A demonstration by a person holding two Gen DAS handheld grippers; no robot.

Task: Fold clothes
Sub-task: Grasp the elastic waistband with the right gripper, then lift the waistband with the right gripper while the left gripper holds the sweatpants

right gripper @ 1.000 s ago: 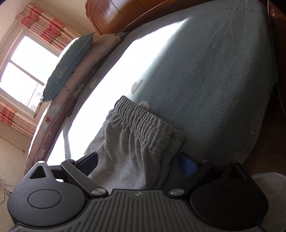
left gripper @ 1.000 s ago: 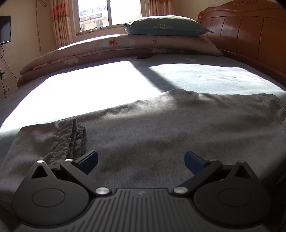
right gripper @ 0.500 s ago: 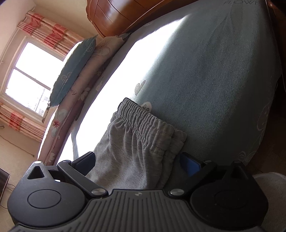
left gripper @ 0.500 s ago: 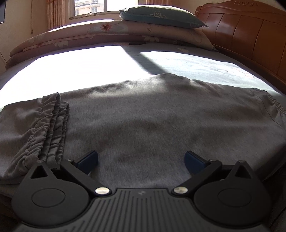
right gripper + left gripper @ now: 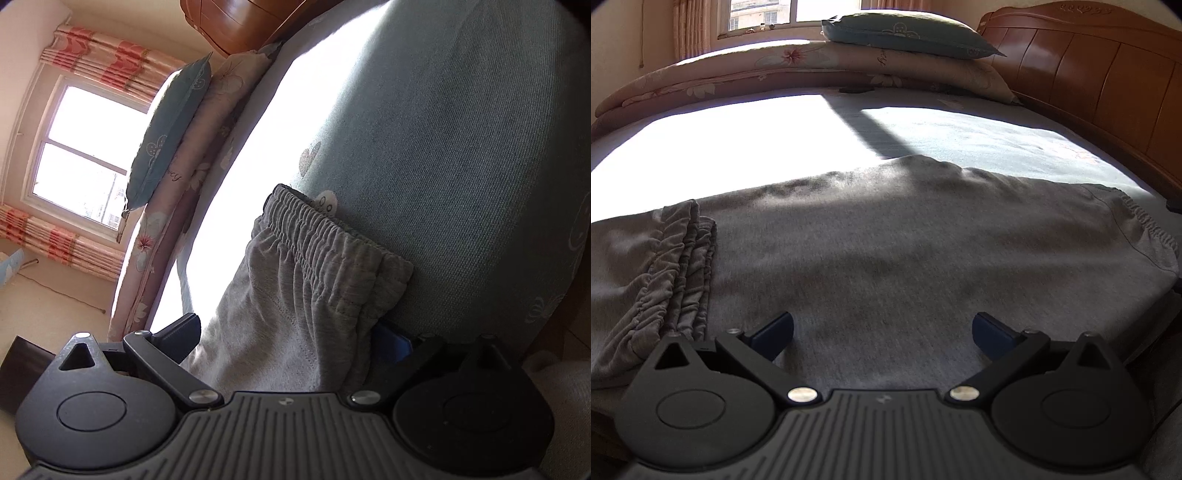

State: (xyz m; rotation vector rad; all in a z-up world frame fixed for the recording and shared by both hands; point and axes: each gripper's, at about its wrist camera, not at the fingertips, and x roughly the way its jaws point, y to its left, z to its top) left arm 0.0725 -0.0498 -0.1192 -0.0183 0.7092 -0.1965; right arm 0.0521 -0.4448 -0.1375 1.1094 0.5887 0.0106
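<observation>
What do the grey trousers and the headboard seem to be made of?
Grey trousers: soft knitted jersey, probably cotton blend; matte, flecked, with a gathered elastic waistband.
Headboard: wood, glossy varnish; reddish-brown panels catching light.

Teal-sheeted bed (image 5: 979, 140) bears grey trousers (image 5: 886, 251), folded floral quilt (image 5: 775, 70), pillow on top.

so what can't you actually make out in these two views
- Left wrist view: the grey trousers' near edge is hidden behind the left tongs.
- Right wrist view: the right tongs' blue pad is partly covered by the waistband; whether it touches cloth is unclear.
- Both views: sunlit sheet is blown out, no detail.
</observation>
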